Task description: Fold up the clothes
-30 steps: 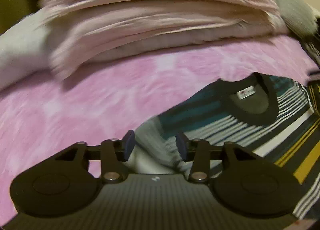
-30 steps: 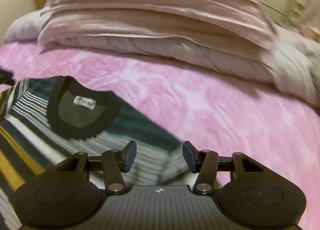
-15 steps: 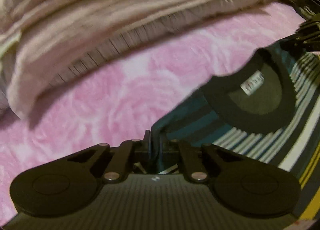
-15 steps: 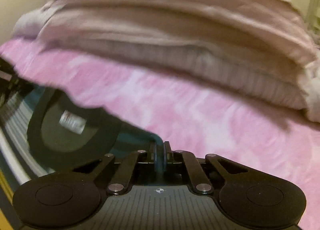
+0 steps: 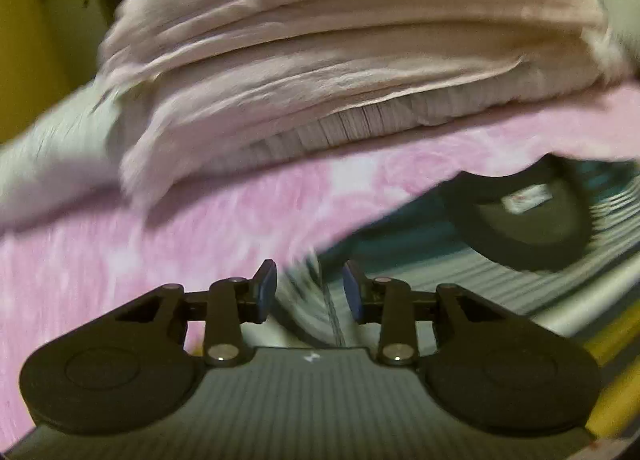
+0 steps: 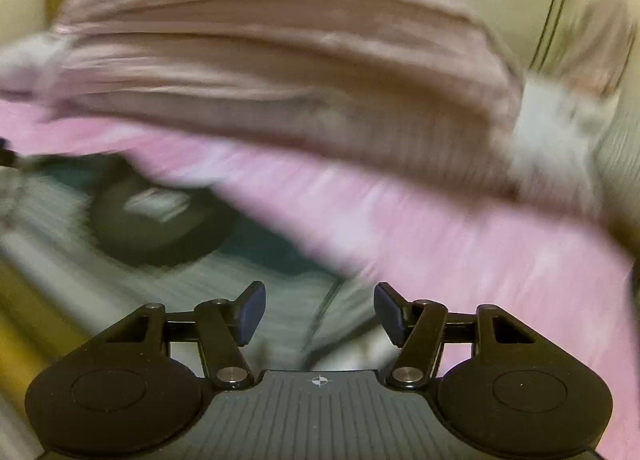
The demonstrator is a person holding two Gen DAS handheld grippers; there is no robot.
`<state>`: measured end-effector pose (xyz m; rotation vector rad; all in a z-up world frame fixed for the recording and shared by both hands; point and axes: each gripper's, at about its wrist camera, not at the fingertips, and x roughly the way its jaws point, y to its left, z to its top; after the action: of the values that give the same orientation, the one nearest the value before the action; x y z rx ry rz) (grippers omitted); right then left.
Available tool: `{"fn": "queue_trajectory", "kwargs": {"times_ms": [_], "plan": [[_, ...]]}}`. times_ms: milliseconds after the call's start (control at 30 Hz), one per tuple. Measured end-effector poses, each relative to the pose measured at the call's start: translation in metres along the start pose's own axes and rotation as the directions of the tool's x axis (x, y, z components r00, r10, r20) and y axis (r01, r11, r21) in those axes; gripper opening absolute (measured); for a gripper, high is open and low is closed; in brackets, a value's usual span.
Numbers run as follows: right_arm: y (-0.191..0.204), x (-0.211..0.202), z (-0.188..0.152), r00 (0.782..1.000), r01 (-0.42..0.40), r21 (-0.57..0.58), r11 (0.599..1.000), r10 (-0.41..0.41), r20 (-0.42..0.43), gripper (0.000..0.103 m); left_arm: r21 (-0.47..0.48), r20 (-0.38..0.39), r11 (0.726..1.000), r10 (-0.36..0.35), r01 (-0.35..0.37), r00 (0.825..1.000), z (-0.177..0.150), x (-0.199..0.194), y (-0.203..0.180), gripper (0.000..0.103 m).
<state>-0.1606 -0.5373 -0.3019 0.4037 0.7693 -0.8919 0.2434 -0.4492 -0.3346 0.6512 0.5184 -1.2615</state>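
Left wrist view: left gripper [image 5: 309, 292] & right gripper [image 6: 319, 314] both spread over sweater [image 5: 500, 268] shoulders w/o grip; sleeve fabric may spring back, spoiling fold.

One striped sweater [image 5: 500, 272] with one neck label [image 5: 524, 193] lies on one pink bed [image 5: 160, 240], one folded pale quilt [image 5: 340, 72] sits behind, and two claws show, left [image 5: 309, 296] and right [image 6: 319, 314].
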Motion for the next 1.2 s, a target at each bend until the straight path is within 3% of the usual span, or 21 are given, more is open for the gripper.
{"fn": "queue_trajectory", "kwargs": {"times_ms": [33,100,200,267,367,433,500,567,700,767,833,933,1033,1100,1200], "plan": [[0.008,-0.017,-0.022,0.998,-0.051,0.03,0.998,0.052,-0.043,0.05,-0.029,-0.016,0.999,-0.041,0.041,0.999,-0.013,-0.019,0.002,0.031],[0.023,-0.046,-0.06,0.99,-0.075,0.088,0.993,0.085,-0.112,0.047,-0.078,-0.08,0.989,-0.135,0.129,0.988,-0.047,-0.057,0.002,0.031],[0.037,-0.103,-0.121,0.977,-0.038,0.233,0.972,0.086,-0.197,0.047,-0.236,-0.204,0.951,-0.249,0.199,0.947,-0.111,-0.112,0.015,0.033],[0.037,-0.141,-0.159,0.966,0.009,0.366,0.931,0.086,-0.242,0.047,-0.341,-0.271,0.923,-0.279,0.179,0.921,-0.153,-0.146,0.027,0.033],[0.037,-0.19,-0.206,0.952,0.068,0.524,0.849,0.102,-0.289,0.048,-0.523,-0.339,0.844,-0.333,0.119,0.88,-0.209,-0.195,0.048,0.033],[0.04,-0.211,-0.231,0.938,0.099,0.601,0.793,0.127,-0.323,0.048,-0.589,-0.356,0.803,-0.357,0.089,0.864,-0.234,-0.223,0.052,0.033],[0.045,-0.224,-0.246,0.929,0.101,0.625,0.774,0.151,-0.338,0.048,-0.605,-0.366,0.791,-0.378,0.091,0.85,-0.249,-0.247,0.045,0.033],[0.054,-0.228,-0.251,0.928,0.098,0.59,0.802,0.14,-0.345,0.047,-0.579,-0.373,0.808,-0.386,0.113,0.844,-0.255,-0.265,0.03,0.033],[0.063,-0.227,-0.252,0.938,0.069,0.538,0.84,0.129,-0.321,0.054,-0.377,-0.384,0.909,-0.328,0.178,0.863,-0.262,-0.296,-0.016,0.033],[0.063,-0.23,-0.254,0.942,0.038,0.521,0.852,0.144,-0.304,0.057,-0.228,-0.374,0.956,-0.263,0.187,0.889,-0.266,-0.31,-0.043,0.033],[0.066,-0.237,-0.265,0.947,0.008,0.497,0.868,0.152,-0.282,0.057,-0.114,-0.344,0.977,-0.208,0.179,0.915,-0.269,-0.318,-0.067,0.033],[0.07,-0.246,-0.275,0.952,-0.02,0.459,0.888,0.157,-0.262,0.057,-0.045,-0.282,0.987,-0.159,0.153,0.946,-0.271,-0.324,-0.091,0.034],[0.071,-0.253,-0.281,0.954,-0.039,0.437,0.899,0.163,-0.252,0.057,-0.052,-0.235,0.993,-0.119,0.109,0.965,-0.271,-0.335,-0.102,0.04],[0.072,-0.258,-0.284,0.955,-0.048,0.423,0.905,0.166,-0.245,0.057,-0.098,-0.208,0.991,-0.113,0.095,0.972,-0.273,-0.347,-0.102,0.051],[0.071,-0.259,-0.288,0.958,-0.051,0.424,0.904,0.164,-0.234,0.057,-0.247,-0.212,0.965,-0.138,0.084,0.967,-0.277,-0.346,-0.094,0.057]]}}
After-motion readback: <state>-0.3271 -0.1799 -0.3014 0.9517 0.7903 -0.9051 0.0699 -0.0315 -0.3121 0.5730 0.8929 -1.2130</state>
